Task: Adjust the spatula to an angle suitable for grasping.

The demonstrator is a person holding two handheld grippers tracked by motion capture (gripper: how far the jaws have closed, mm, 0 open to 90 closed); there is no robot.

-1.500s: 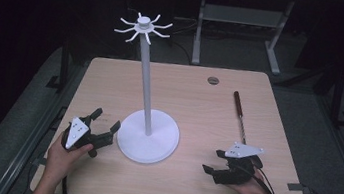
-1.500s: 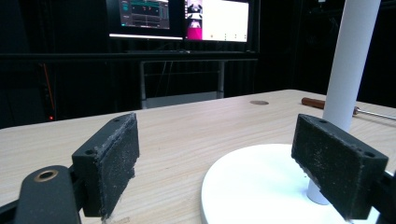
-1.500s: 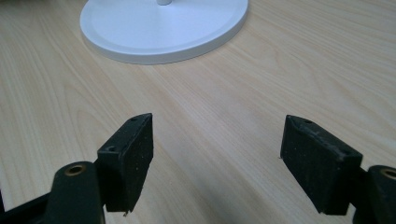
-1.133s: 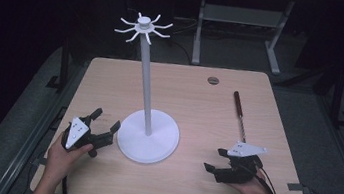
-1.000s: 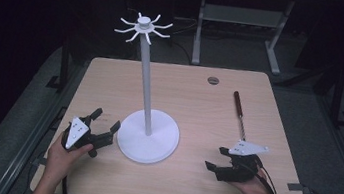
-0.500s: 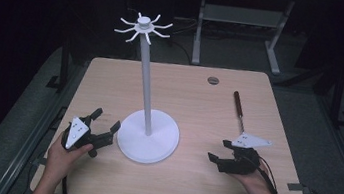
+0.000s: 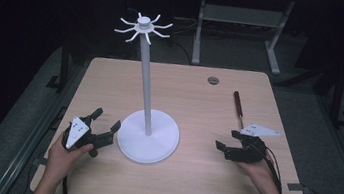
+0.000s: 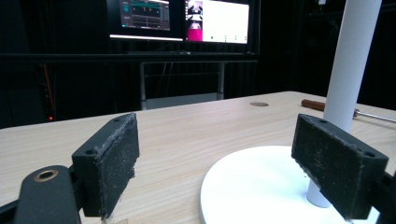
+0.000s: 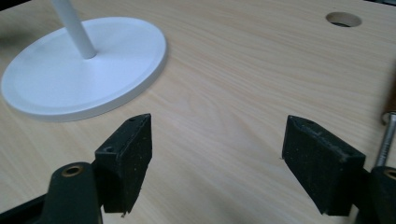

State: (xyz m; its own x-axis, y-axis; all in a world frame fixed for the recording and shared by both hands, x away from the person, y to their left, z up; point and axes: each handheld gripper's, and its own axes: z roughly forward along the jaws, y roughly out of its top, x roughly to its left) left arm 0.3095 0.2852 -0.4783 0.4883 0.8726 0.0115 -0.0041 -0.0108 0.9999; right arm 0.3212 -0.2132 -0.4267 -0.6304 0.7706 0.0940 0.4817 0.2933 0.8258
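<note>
A white stand point(image 7: 149, 135) with a tall pole and a crown of hooks point(image 7: 143, 23) rises from mid-table. A screwdriver point(image 7: 238, 108) with a dark handle lies at the right. My left gripper point(image 7: 107, 119) rests open just left of the stand's round base. In the left gripper view, nothing lies between the spread jaws of the left gripper point(image 8: 224, 163), with the base point(image 8: 261, 186) and pole point(image 8: 350, 60) close ahead. My right gripper point(image 7: 226, 139) is open just below the screwdriver's tip. In the right gripper view, the right gripper point(image 9: 219, 163) has bare table between its jaws, and the screwdriver shaft point(image 9: 387, 135) is at the right edge.
A round cable hole point(image 7: 213, 80) sits in the light wooden table point(image 7: 184, 179) near its far edge. Beyond the table stand a metal frame point(image 7: 240, 20) and lit monitors point(image 8: 182, 18) in a dark room.
My right gripper has moved away from the person and slightly right, closer to the screwdriver's tip. The left gripper and the stand have stayed put.
</note>
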